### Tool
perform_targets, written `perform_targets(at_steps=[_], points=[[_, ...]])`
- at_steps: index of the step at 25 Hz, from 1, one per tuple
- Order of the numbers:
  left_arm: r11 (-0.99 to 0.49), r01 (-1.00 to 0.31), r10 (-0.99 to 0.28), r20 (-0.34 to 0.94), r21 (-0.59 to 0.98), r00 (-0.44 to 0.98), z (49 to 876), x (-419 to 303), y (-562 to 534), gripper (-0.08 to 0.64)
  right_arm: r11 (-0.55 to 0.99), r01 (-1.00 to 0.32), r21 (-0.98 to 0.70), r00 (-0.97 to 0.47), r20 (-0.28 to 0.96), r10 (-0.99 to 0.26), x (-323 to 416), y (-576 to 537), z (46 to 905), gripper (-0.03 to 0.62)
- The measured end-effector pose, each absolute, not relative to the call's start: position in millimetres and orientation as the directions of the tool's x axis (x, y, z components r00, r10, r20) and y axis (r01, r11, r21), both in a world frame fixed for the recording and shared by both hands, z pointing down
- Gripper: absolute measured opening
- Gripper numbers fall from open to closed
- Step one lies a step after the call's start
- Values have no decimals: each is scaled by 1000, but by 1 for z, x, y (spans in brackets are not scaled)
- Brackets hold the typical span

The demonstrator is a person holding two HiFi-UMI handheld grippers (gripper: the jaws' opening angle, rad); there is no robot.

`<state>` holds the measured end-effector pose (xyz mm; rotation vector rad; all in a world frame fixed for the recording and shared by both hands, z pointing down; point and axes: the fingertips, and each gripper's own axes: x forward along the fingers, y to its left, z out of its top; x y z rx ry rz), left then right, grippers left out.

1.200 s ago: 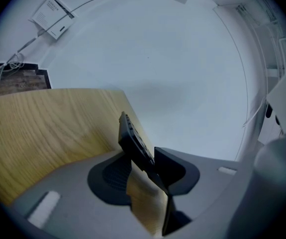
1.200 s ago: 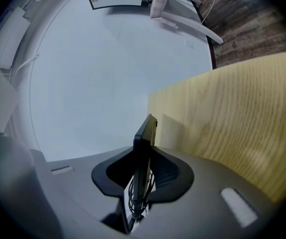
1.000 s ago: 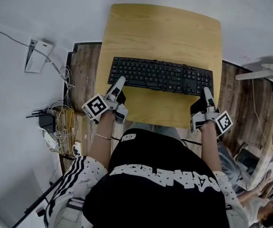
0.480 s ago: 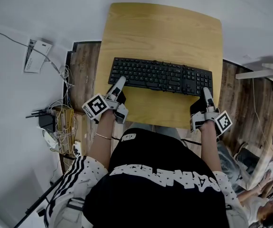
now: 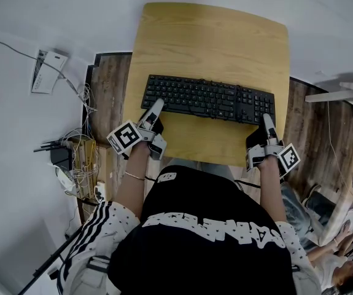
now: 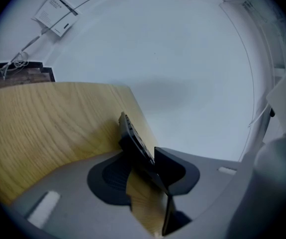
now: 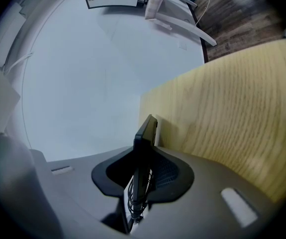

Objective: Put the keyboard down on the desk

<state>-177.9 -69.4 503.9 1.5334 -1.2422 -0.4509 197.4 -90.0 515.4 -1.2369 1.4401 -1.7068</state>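
Between 2 clamped grippers (image 5: 157,103) (image 5: 266,117), black keyboard (image 5: 208,98).

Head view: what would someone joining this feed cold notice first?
The black keyboard stretched across the near half of the wooden desk, with the left gripper clamped on its left end and the right gripper clamped on its right end. After that, the tangle of cables on the floor left of the desk.
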Motion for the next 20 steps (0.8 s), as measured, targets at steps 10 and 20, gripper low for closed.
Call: perform_targets(at_steps=[10, 20], points=[[116, -467, -859, 325, 876, 395, 506, -177, -68, 140, -258, -153, -954, -400, 299, -867, 197, -90, 517, 94], [102, -501, -856, 332, 860, 396, 505, -176, -69, 138, -257, -188, -948, -404, 313, -860, 197, -91, 518, 101]])
